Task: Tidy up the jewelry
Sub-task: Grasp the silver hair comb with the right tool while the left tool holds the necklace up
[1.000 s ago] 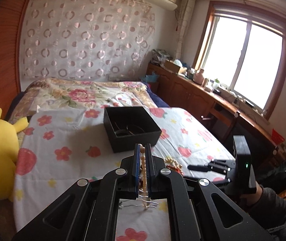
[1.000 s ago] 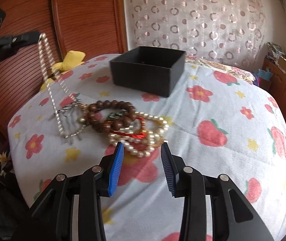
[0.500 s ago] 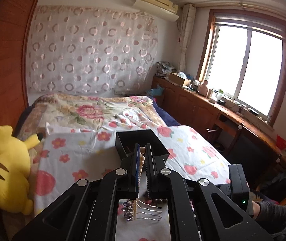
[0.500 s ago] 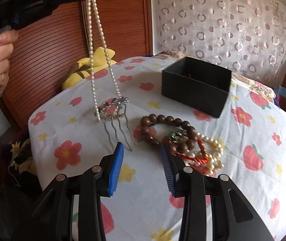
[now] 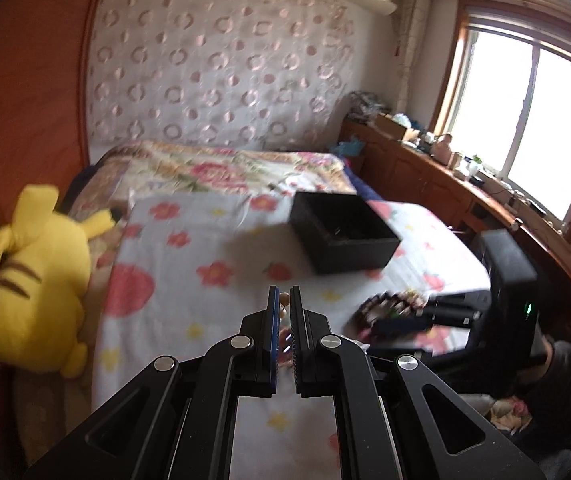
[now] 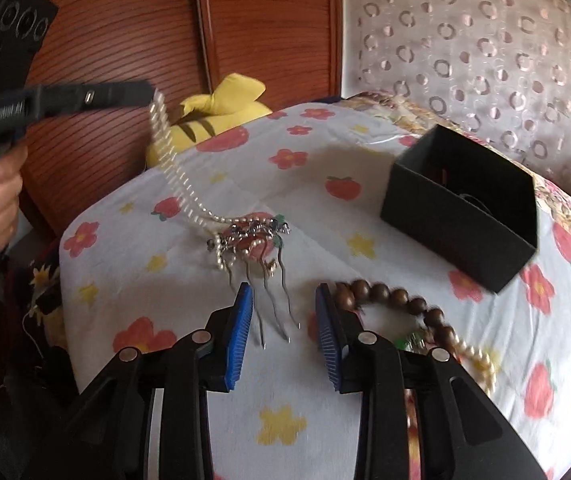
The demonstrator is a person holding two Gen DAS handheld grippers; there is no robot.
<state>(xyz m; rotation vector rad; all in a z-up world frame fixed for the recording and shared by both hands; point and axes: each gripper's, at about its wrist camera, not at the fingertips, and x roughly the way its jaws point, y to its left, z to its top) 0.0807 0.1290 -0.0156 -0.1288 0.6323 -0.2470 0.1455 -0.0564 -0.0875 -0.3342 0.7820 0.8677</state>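
Left gripper (image 5: pixel 284 294), low centre of the left-wrist frame: jaws nearly together, pinched on a pearl strand (image 5: pixel 284 299), one or two beads showing in the narrow gap. Same gripper (image 6: pixel 147 90) seen at upper left of the right-wrist frame, held up off the bed, strand (image 6: pixel 173 168) hanging from its tip and slanting down toward frame centre, blurred. Lower end of the strand tangled in the head of a hairpin (image 6: pixel 259 248), which lies on the bedspread (image 6: pixel 325 216) with its prongs pointing toward the bottom of the frame.

Right gripper (image 6: pixel 284 312), lower centre of the right-wrist frame: blue pads wide apart, gripping nothing, hairpin prongs lying between the fingertips; contact with the pads not clear. In the left-wrist frame the same gripper (image 5: pixel 395 322) reaches in from the right, just above the bedspread (image 5: pixel 189 280), blurred.

Wooden beads (image 6: pixel 401 300) just right of the right pad, curving toward the lower right into a heap of pearls (image 6: pixel 475 354). Beads (image 5: pixel 385 306) also at right of centre in the left-wrist frame.

Black box (image 6: pixel 461 206), open-topped, at centre right of the right-wrist frame, well apart from the hairpin; contents too dark to tell. Box (image 5: pixel 343 238) above centre in the left-wrist frame.

Yellow plush (image 5: pixel 33 276) at the left edge, beside the bedspread.
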